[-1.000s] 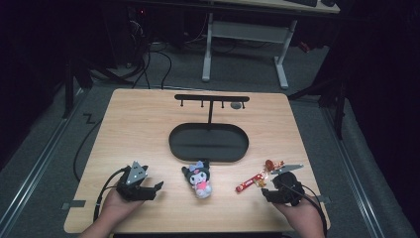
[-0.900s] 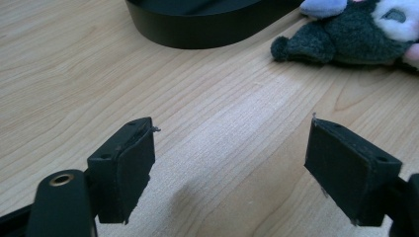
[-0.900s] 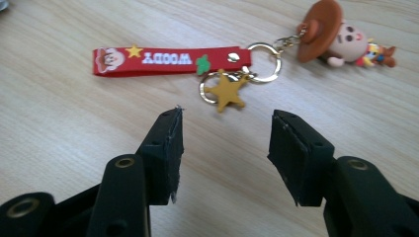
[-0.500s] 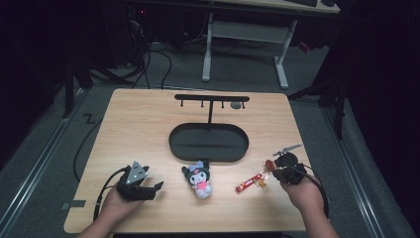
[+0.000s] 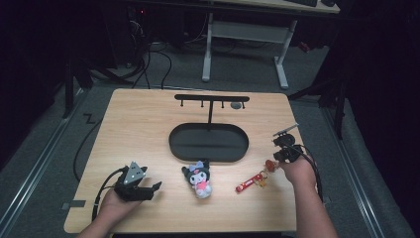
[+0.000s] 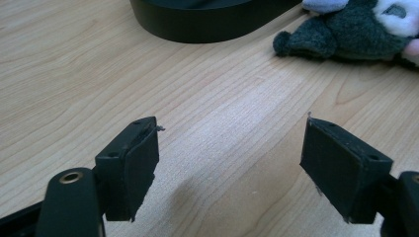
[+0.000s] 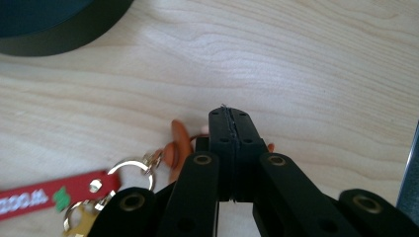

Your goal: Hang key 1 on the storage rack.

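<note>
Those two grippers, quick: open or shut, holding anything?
Left gripper: open, holding nothing.
Right gripper: jaws shut, apparently pinching the orange piece of the red keychain.

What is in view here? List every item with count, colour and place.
Table: one, light wood, centre of the high view.
Stand with oval tray base: one, black, middle of the table; a hook bar sits on its post.
Plush toy: one, dark with pink and white, near edge, in front of the tray.
Keychain: one, red strap with gold rings and an orange charm, right of the plush.
Desk frame: one, white legs, behind the table.
Left gripper: one, black, jaws apart over bare wood, near left.
Right gripper: one, black, jaws shut at the keychain's charm end; whether anything is pinched cannot be told.
</note>
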{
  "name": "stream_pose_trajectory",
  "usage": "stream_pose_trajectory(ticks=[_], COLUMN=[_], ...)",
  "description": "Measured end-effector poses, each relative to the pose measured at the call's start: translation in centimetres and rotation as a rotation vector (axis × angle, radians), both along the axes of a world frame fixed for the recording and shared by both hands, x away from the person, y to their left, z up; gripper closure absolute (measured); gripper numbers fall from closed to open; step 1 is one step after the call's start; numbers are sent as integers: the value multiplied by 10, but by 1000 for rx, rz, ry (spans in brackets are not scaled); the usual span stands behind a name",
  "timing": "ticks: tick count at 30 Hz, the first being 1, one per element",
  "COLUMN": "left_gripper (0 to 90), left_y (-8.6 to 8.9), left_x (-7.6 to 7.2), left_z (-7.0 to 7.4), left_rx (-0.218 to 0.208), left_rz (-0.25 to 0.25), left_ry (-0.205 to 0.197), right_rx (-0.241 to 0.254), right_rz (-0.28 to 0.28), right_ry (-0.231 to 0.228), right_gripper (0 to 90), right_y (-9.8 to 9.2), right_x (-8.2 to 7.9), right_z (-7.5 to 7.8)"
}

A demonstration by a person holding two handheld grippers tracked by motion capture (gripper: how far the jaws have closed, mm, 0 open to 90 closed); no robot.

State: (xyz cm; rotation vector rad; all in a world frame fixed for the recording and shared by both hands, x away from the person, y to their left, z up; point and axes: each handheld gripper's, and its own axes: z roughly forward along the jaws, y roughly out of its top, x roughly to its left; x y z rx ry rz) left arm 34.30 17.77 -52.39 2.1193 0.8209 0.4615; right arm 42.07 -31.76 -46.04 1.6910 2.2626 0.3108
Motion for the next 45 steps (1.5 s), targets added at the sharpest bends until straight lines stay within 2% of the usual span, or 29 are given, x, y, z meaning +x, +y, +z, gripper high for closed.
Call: stream_pose_trajectory(ticks=[5, 7, 11, 12, 13, 16, 17, 19, 21, 24, 25, 26, 27, 31, 33, 38, 39, 40, 45], left_gripper=[230, 230, 230, 230, 230, 230, 230, 230, 230, 230, 231, 231, 231, 232, 232, 232, 232, 232, 233], left_y=[1, 2, 2, 2, 2, 2, 2, 1, 0, -1, -2, -2, -3, -3, -3, -3, -2, -2, -2], left_x=[0, 0, 0, 0, 0, 0, 0, 0, 0, -1, -1, -1, 0, 0, 0, 0, 0, 0, -1], left_z=[0, 0, 0, 0, 0, 1, 1, 1, 0, 0, 0, -1, -1, -1, -2, -1, -1, -1, -1], left_rx=[-3, -4, -3, 0, 0, -1, 0, 0, 3, 7, 8, 10, 11, 14, 14, 12, 10, 10, 5], left_rz=[2, 3, -1, -2, -2, 1, 0, 0, -3, -6, -6, -7, -8, -11, -9, -10, -10, -10, -15], left_ry=[2, 3, 4, 5, 5, 6, 7, 7, 7, 9, 8, 9, 10, 13, 13, 12, 13, 13, 10], right_rx=[3, -12, -13, -13, -22, -13, -17, -18, -14, 0, -12, -11, -3, -1, -18, -19, -35, -35, -34], right_rz=[-7, 1, 13, 17, 25, 33, 42, 43, 53, 55, 58, 39, 26, 28, 30, 34, 50, 50, 56], right_ry=[23, 50, 48, 53, 76, 67, 80, 85, 87, 91, 90, 53, 41, 29, 14, 52, 77, 77, 96], right_gripper=[895, 897, 898, 898, 899, 900, 900, 900, 900, 900, 898, 886, 882, 874, 874, 889, 896, 896, 900], right_y=[0, 4, 5, 5, 4, 2, 1, 1, 0, -3, -4, -7, -8, -7, -5, -4, -3, -3, -3], right_x=[9, 10, 6, 4, -2, -9, -17, -20, -31, -37, -39, -40, -39, -35, -32, -32, -36, -36, -55], right_z=[-11, -17, -17, -16, -14, -14, -11, -10, -9, -8, -8, -7, -7, -13, -15, -18, -17, -17, -21])
